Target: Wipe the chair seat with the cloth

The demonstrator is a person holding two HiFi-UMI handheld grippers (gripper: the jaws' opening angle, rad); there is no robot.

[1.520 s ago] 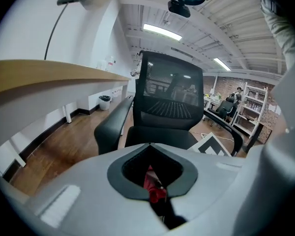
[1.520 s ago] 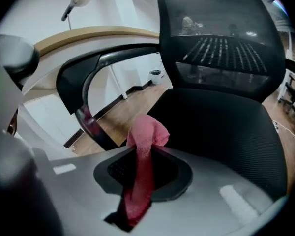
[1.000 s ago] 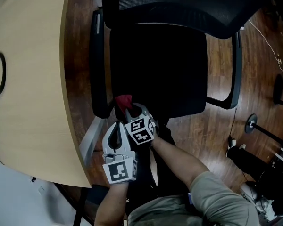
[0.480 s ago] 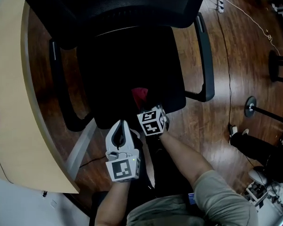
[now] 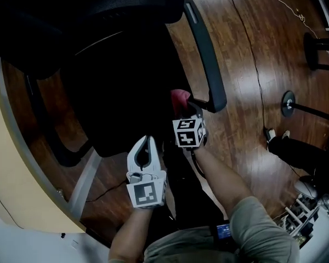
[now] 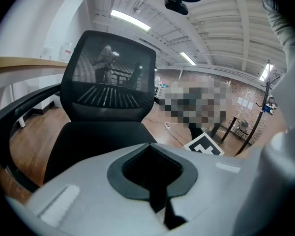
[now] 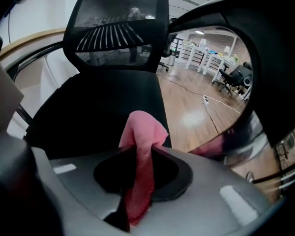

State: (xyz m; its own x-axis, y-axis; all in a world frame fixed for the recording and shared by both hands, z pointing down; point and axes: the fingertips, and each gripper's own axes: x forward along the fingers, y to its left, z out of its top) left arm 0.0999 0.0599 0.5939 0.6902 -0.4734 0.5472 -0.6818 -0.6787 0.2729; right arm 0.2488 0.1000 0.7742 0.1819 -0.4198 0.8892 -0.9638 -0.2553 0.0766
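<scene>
— Is the chair getting wiped yet?

— Hard to say. The right gripper [image 5: 183, 112] is clamped tight on the pink cloth [image 5: 179, 97], with a fold of it standing up out of the jaws. Looking down from above, that cloth is at about four o'clock on the chair seat [image 5: 115, 92], right by the front end of the armrest [image 5: 205, 64].

— Touching the seat?

— I can't tell. It's over the edge there, but whether it presses on the fabric doesn't show.

— And the other hand?

— The left gripper [image 5: 145, 144] is at the seat's six o'clock, just off the front edge, jaws closed together with nothing in them. It looks idle.

— So how much is done?

— The seat is plain black and shows no streak or damp patch, so nothing tells me what's been covered. I'd guess it's mid-job: the cloth is working the near corner, and the middle and the far part up at twelve o'clock, under the backrest, may still need passes.
</scene>
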